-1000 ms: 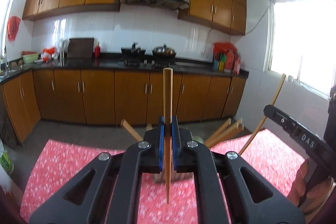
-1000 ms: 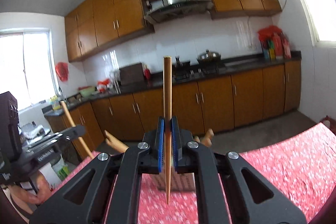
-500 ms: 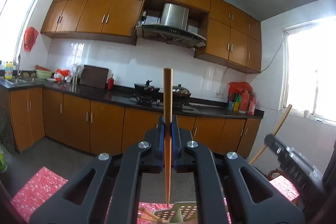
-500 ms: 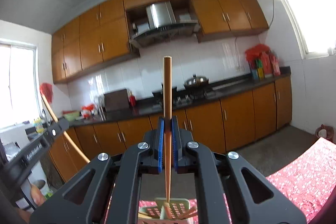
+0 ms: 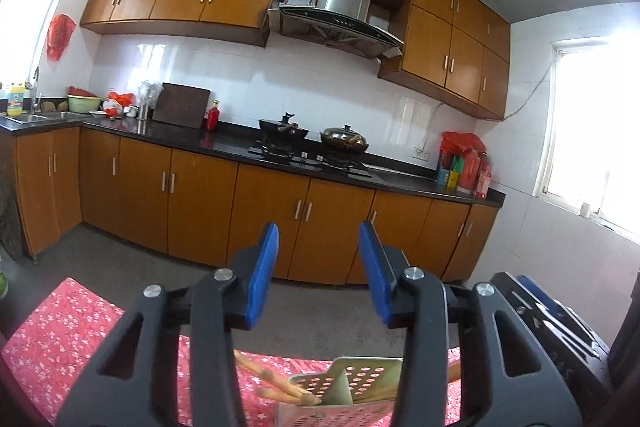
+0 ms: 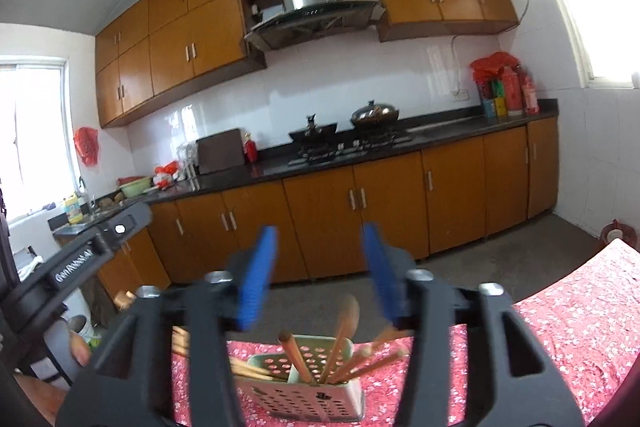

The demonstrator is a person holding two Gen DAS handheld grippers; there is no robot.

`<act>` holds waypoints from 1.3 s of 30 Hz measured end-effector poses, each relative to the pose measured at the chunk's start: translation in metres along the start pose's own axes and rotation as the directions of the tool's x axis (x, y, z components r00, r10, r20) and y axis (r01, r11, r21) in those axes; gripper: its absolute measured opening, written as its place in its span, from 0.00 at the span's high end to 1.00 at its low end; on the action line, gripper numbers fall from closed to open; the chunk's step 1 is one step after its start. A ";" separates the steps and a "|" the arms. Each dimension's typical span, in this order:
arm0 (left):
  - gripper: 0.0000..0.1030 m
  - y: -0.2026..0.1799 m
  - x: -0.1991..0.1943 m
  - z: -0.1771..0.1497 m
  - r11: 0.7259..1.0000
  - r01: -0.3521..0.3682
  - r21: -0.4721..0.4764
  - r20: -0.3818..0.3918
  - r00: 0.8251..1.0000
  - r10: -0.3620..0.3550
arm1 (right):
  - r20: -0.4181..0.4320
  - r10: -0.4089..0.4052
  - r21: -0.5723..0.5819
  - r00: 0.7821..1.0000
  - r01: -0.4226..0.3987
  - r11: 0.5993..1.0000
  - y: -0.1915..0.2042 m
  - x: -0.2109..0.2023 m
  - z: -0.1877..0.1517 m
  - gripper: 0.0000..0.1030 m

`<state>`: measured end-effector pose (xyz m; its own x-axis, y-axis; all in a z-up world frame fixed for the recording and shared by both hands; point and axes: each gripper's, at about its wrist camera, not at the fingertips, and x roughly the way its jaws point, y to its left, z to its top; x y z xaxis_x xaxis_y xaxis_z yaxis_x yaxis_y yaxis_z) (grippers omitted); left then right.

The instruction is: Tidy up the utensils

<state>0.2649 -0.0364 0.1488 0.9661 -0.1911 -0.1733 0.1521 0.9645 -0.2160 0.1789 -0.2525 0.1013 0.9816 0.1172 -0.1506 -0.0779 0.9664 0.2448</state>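
A pale green perforated utensil holder [image 6: 316, 391] stands on the red floral tablecloth [image 6: 580, 319], holding several wooden chopsticks [image 6: 296, 355] and a wooden spoon [image 6: 346, 311]. My right gripper [image 6: 318, 269] is open and empty, above and just behind the holder. My left gripper [image 5: 318, 267] is open and empty too, above the same holder [image 5: 356, 383], where wooden chopstick ends [image 5: 280, 387] lean out to the left. Each gripper's black body shows at the edge of the other's view.
The tablecloth [image 5: 60, 331] covers the table below both grippers. Beyond the table are brown kitchen cabinets [image 5: 200, 207], a black counter with two pans [image 5: 344, 143] on a stove, and windows on both sides.
Both grippers held a wooden chopstick upright and rose over the holder. Now both have opened and the chopsticks are gone from the jaws; more sticks stand in the holder.
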 end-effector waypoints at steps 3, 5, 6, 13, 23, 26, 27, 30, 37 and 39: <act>0.49 0.006 -0.011 0.005 1.000 -0.018 -0.008 0.005 1.000 0.018 | -0.002 -0.012 -0.004 1.000 0.012 1.000 -0.003 -0.008 0.004 0.50; 0.44 0.013 -0.021 0.009 0.999 -0.034 -0.009 0.011 0.999 0.034 | -0.005 -0.023 -0.007 1.000 0.023 1.000 -0.005 -0.010 0.008 0.49; 0.40 0.016 -0.028 0.010 0.999 -0.046 -0.004 0.017 0.999 0.046 | -0.003 -0.030 -0.013 1.000 0.030 0.999 -0.005 -0.013 0.009 0.46; 0.19 0.034 -0.069 0.007 0.995 -0.095 0.035 0.021 0.995 0.094 | 0.002 -0.069 -0.039 0.998 0.069 0.997 -0.004 -0.034 0.013 0.27; 0.04 0.039 -0.147 -0.034 0.987 -0.085 0.139 -0.024 0.996 0.089 | -0.008 -0.087 -0.030 0.996 0.087 0.996 0.001 -0.089 -0.013 0.02; 0.04 0.032 -0.169 -0.058 0.974 -0.102 0.204 -0.032 0.993 0.111 | 0.010 -0.114 -0.055 0.993 0.114 0.992 0.006 -0.105 -0.031 0.02; 0.04 0.030 -0.173 -0.064 0.971 -0.106 0.215 -0.036 0.993 0.117 | 0.020 -0.127 -0.071 0.992 0.128 0.989 0.010 -0.111 -0.039 0.02; 0.04 0.028 -0.189 -0.094 0.966 -0.081 0.244 -0.083 0.991 0.104 | 0.014 -0.157 -0.122 0.987 0.158 0.980 0.020 -0.124 -0.061 0.02; 0.04 0.039 -0.206 -0.140 0.980 -0.088 0.180 -0.117 0.987 0.110 | -0.080 -0.153 -0.124 0.985 0.143 0.982 0.025 -0.144 -0.110 0.02; 0.04 0.041 -0.208 -0.152 0.980 -0.096 0.174 -0.123 0.985 0.119 | -0.098 -0.154 -0.121 0.983 0.142 0.982 0.023 -0.146 -0.120 0.02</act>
<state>0.0385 0.0153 0.0301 0.9444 -0.0964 -0.3145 0.0923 0.9953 -0.0281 0.0127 -0.2197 0.0142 0.9599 -0.0115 -0.2802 0.0421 0.9937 0.1036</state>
